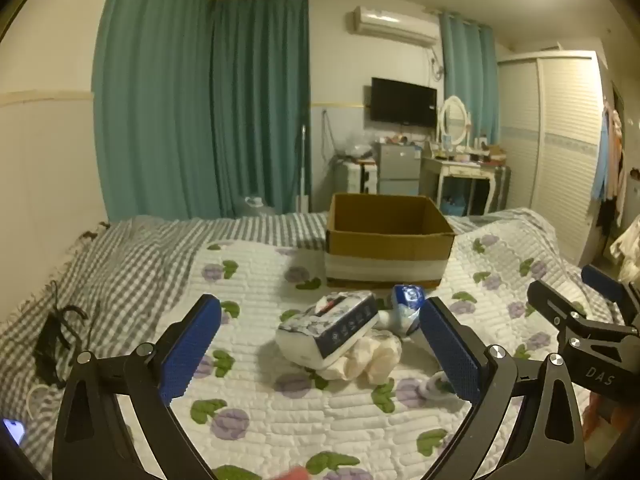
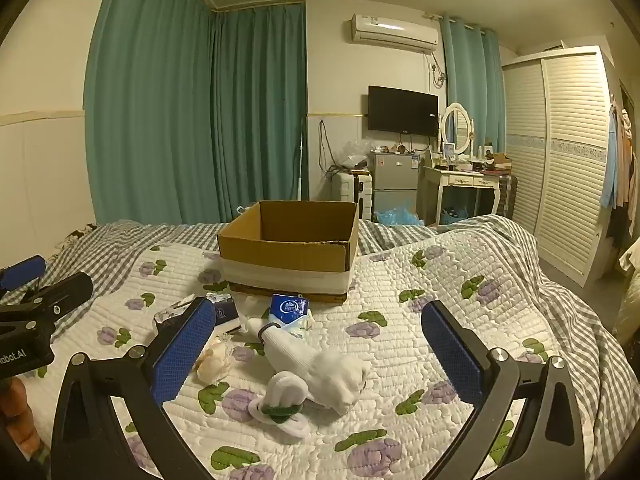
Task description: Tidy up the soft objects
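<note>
Left wrist view shows the left gripper [image 1: 320,344] with fingers spread wide and empty over the tissue pack [image 1: 328,330] on the bed quilt [image 1: 256,384]. The right gripper [image 2: 320,356] gapes likewise above the white socks [image 2: 320,372]. Best to straddle each bundle's middle, squeeze gently, then carry to the cardboard box [image 2: 288,254].

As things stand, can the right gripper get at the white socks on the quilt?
Probably yes. The right gripper is wide open, and the white socks lie uncovered on the quilt straight ahead between its fingers, with nothing on top of them.
</note>
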Tool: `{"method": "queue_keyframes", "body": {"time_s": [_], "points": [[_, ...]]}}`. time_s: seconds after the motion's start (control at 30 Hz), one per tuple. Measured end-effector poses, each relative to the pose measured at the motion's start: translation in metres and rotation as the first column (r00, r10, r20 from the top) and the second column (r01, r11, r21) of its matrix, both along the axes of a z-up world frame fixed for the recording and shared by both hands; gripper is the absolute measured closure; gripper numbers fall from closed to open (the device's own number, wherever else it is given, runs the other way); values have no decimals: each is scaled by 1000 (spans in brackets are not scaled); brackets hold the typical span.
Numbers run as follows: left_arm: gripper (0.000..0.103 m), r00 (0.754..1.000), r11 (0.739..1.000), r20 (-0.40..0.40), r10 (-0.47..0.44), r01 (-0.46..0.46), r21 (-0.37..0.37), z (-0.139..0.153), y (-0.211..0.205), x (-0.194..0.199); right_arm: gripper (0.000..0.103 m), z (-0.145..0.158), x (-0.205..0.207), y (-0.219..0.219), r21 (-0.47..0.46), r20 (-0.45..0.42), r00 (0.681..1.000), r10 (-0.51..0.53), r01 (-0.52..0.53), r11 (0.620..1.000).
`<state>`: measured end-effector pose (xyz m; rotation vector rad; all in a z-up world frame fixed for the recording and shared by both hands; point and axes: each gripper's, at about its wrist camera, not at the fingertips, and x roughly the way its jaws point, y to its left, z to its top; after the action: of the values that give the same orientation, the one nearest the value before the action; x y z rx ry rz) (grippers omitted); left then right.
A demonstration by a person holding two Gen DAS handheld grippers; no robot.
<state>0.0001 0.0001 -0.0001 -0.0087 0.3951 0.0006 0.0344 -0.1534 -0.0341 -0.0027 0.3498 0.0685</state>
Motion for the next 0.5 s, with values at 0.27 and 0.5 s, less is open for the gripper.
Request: {"method": "queue_keyframes", "body": {"time_s": [0.27, 0.5], "points": [[1, 1000, 1000, 5, 5, -5, 14, 0, -4, -2, 0, -1, 0, 2, -7, -2, 1000, 12, -12, 1000], [1, 1000, 1000, 5, 6, -6, 1, 1, 4, -3, 0, -5, -1, 7, -10, -6, 1000, 11, -11, 1000]]}}
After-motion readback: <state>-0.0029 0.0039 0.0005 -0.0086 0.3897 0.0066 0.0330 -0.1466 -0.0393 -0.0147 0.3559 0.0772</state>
